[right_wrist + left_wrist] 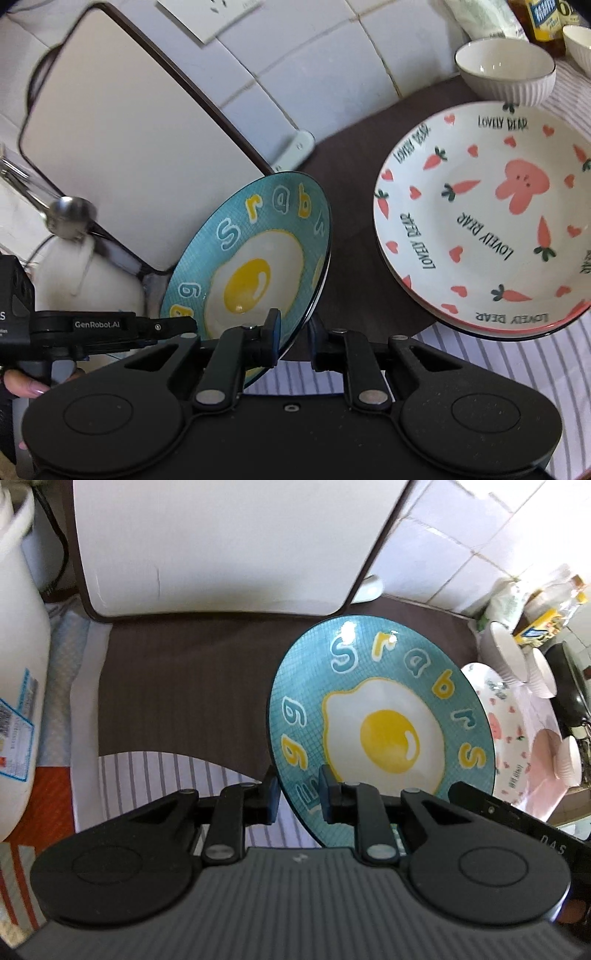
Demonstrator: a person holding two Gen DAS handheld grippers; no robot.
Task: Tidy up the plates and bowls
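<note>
Above counter (354, 236), teal egg plate (380, 716) was tilted on edge, lifted. Left tongs (297, 794) pinched its lower rim; right tongs (293, 339) pinched the rim too. Carrot plate (487, 218) sat just right, probably stacked on another. White ribbed bowl (506, 70) sat behind it.
</note>
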